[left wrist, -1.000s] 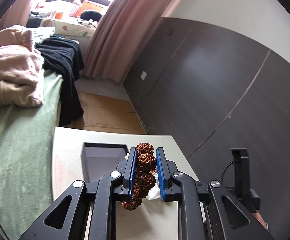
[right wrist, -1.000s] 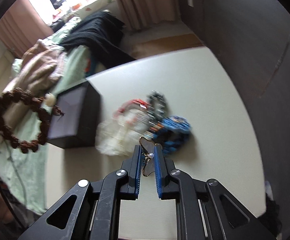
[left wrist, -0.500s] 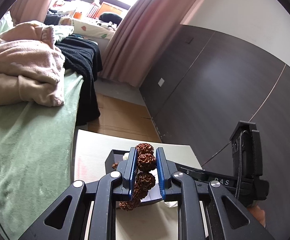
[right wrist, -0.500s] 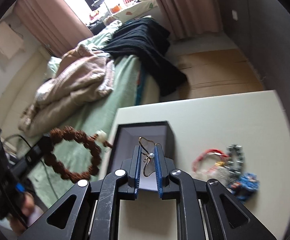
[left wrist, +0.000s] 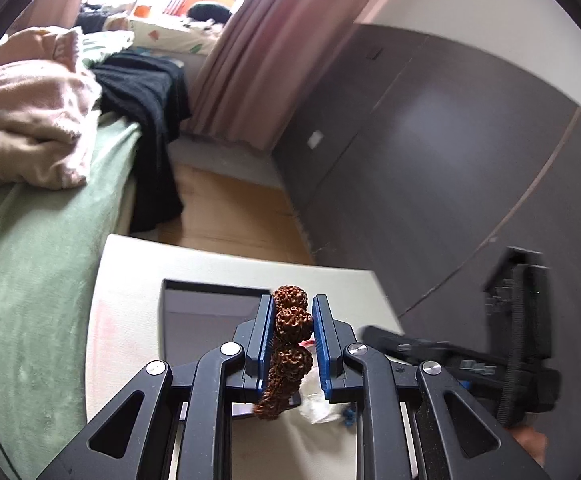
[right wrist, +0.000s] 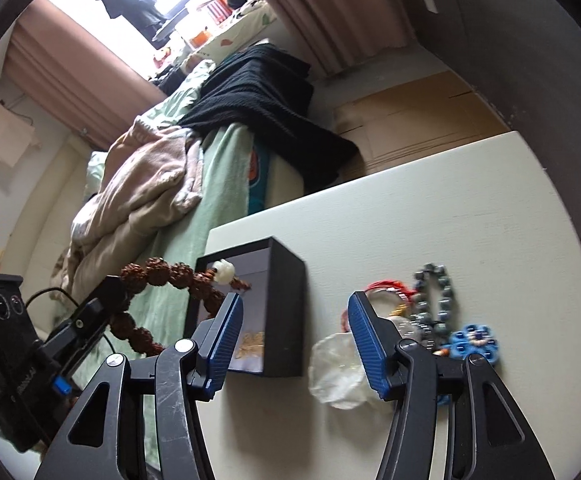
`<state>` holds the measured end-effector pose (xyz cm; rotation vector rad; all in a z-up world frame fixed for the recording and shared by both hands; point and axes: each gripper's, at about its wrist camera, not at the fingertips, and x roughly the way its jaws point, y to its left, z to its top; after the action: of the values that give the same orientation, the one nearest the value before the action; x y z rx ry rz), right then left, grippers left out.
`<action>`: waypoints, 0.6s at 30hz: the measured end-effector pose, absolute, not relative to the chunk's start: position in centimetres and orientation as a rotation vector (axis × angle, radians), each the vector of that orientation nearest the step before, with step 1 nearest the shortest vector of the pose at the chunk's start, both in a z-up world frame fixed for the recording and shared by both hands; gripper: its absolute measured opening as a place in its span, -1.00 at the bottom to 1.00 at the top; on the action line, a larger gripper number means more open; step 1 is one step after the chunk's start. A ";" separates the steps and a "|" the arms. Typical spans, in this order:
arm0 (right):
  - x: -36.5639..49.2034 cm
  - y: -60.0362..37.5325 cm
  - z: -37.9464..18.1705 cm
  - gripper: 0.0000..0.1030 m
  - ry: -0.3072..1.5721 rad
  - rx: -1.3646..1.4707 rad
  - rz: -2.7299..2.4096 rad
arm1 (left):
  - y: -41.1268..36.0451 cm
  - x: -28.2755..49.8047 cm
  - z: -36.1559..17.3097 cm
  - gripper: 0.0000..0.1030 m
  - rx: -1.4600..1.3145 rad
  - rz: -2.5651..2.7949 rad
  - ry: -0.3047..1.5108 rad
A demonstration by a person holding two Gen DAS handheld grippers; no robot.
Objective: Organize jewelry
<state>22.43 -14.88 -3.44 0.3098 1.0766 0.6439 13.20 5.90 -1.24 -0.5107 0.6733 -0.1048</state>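
Note:
My left gripper [left wrist: 292, 322] is shut on a brown knobbly bead bracelet [left wrist: 290, 316], which hangs below the blue pads. It hovers at the near edge of an open black box [left wrist: 210, 304] on the cream table. In the right wrist view the bracelet [right wrist: 162, 272] dangles from the left gripper [right wrist: 104, 292] at the box's left side. My right gripper [right wrist: 295, 312] is above the black box [right wrist: 286, 280]; its jaws are opening and nothing is between them. A gold brooch [right wrist: 252, 344] lies on the box's pale floor.
Right of the box lie a crumpled clear bag [right wrist: 338, 372], a red cord piece [right wrist: 386, 286], a grey bead bracelet [right wrist: 438, 292] and a blue flower piece [right wrist: 474, 342]. A bed [right wrist: 218, 184] with blankets borders the table's left. A dark wall panel [left wrist: 450, 160] stands on the right.
My right gripper swung from the jewelry pile to the box, opened and let the gold brooch fall inside. My left gripper carried the bracelet closer to the box and lower.

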 end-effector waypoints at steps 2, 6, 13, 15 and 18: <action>22.6 -15.6 -3.5 0.08 1.082 0.327 0.637 | 6.2 13.8 -1.9 -0.50 -0.485 -0.028 0.711; 22.7 -17.0 -3.0 0.08 1.071 0.341 0.633 | 7.1 13.5 -2.3 0.17 -0.507 0.000 0.707; 22.9 -19.6 -2.3 0.08 1.056 0.376 0.612 | 5.2 12.8 -1.7 0.25 -0.447 -0.031 0.681; 22.9 -20.1 -2.5 0.08 1.067 0.374 0.600 | 4.1 13.1 -1.7 0.25 -0.424 -0.050 0.686; 23.0 -20.9 -2.8 0.08 1.084 0.364 0.585 | 2.2 13.5 -1.9 0.25 -0.389 -0.093 0.713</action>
<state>22.98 -20.87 -2.75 0.3636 1.0839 0.5846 13.52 2.19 -1.88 -0.3890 0.7132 -0.0926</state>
